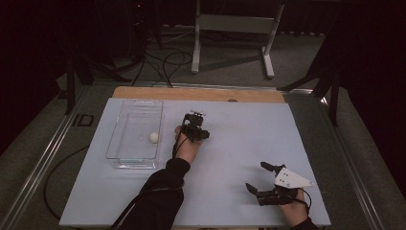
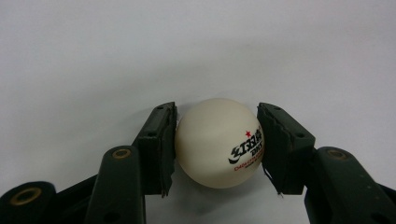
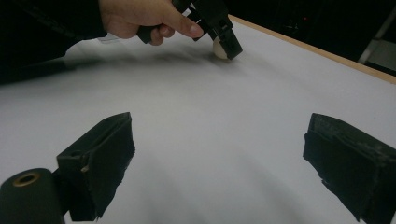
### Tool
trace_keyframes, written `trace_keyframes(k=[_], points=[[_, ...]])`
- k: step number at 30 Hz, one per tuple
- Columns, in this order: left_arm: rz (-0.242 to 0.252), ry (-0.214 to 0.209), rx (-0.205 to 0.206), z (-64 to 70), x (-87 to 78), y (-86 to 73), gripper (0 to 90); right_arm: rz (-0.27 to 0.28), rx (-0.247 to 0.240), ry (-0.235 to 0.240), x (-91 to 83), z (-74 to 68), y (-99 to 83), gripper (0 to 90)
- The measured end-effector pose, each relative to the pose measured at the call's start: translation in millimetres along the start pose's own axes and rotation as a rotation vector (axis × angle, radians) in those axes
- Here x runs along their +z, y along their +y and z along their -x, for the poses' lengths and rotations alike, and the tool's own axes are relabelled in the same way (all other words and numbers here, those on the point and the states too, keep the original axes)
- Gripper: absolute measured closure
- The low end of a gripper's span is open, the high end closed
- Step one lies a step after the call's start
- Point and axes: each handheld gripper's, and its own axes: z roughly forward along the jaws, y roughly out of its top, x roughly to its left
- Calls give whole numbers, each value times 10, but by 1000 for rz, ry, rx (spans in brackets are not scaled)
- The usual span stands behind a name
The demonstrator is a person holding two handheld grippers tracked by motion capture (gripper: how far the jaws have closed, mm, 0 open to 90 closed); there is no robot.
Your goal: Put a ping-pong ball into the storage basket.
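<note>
A white table-tennis ball (image 2: 218,142) with black and red print rests on the pale table sheet, and my left gripper (image 2: 217,140) is shut on it, a black pad touching each side. The high view has this gripper (image 1: 196,115) at the table's middle, just right of a clear plastic box (image 1: 115,139). A second white ball (image 1: 153,137) lies inside that box. Near the front right edge, my right gripper (image 1: 256,176) stands open with nothing between its pads (image 3: 217,163). From the right gripper view, the left gripper (image 3: 224,37) and its ball (image 3: 218,49) show farther off.
The pale sheet (image 1: 249,139) covers a wooden table whose far edge (image 1: 201,93) is bare. Beyond it on the floor stand a white frame (image 1: 234,28) and loose cables (image 1: 163,64). A metal rail (image 1: 43,158) runs along the left side.
</note>
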Motion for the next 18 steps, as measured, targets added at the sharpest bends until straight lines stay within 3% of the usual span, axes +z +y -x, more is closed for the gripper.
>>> trace_keyframes(k=[13,18], points=[[-37,-21,71,4,-144,18,511,0,-1,-4,-2,0,5,86],[-68,-68,124,19,-222,24,512,-1,0,-4,-2,0,6,86]])
